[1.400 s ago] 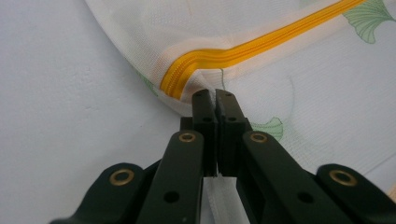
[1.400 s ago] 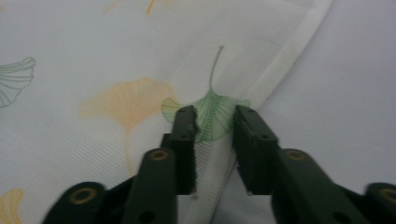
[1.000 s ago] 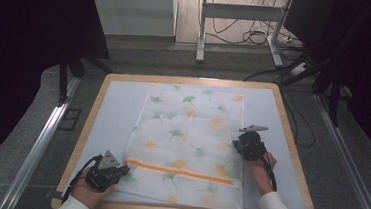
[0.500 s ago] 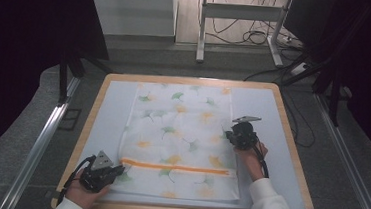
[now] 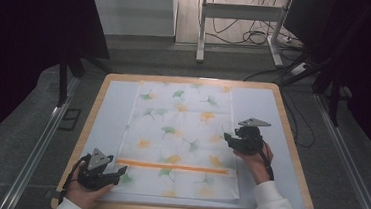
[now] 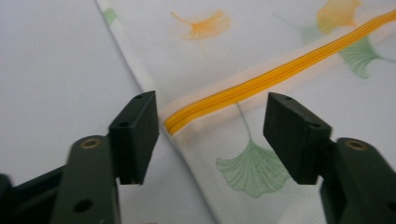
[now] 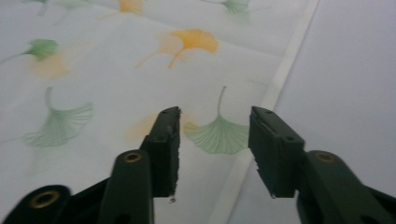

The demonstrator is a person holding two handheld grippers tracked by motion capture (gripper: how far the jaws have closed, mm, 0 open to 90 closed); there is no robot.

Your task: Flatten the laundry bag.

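While the cloth, white with green and orange ginkgo leaves and an orange zipper across its lower part, lies flat in the middle of the high view on the pale desk, both grippers have just been opening. At lower left of that view the left gripper sits at the cloth's lower left corner; in its own view its fingers stand apart above the zipper's end, nothing pinched. At centre right the right gripper hovers at the cloth's right edge, fingers parted over a green leaf, holding nothing.
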